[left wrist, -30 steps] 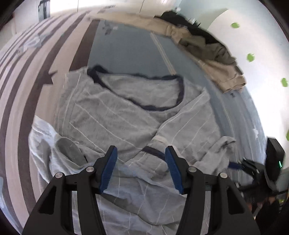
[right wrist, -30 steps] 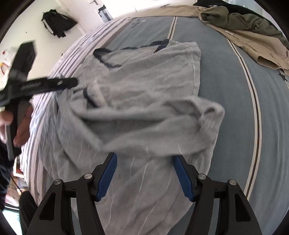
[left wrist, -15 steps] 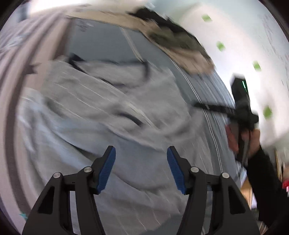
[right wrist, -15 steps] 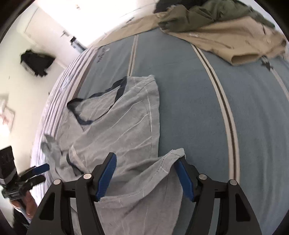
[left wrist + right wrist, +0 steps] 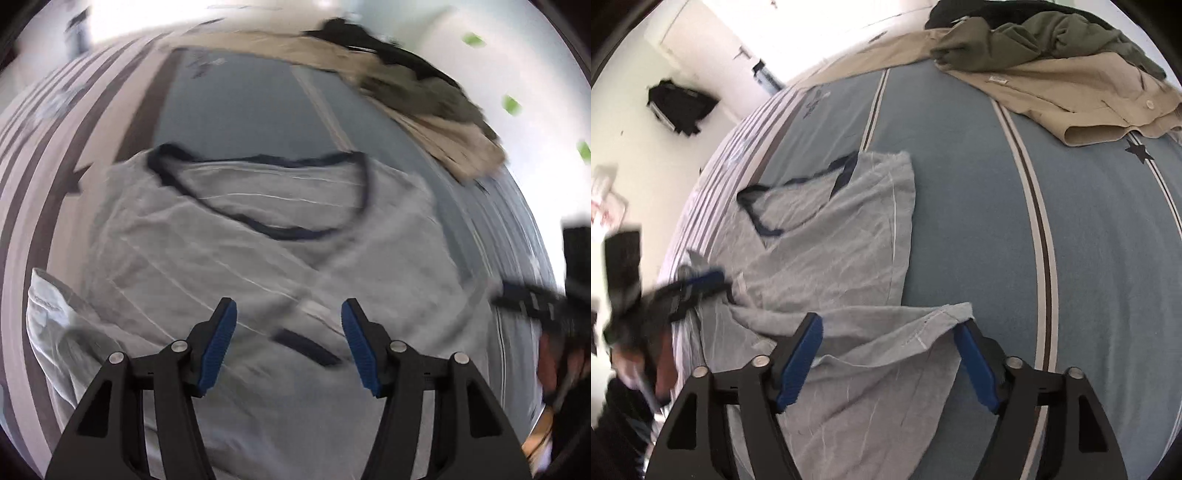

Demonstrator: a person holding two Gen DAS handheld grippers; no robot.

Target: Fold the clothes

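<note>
A second ago the right gripper (image 5: 888, 360) was over a bunched fold of the grey T-shirt (image 5: 827, 258) in the middle of the garment. It now stands over the shirt's corner at the right edge, and its jaws are opening with cloth between them. The shirt lies flatter on the bed (image 5: 979, 221) than before. The left gripper (image 5: 288, 347) swung away to the right and has come back over the dark-trimmed sleeve cuff (image 5: 304, 347).

A bed (image 5: 960, 206) with blue striped cover is seen ahead; white walls (image 5: 635, 122) are brightly lit.
</note>
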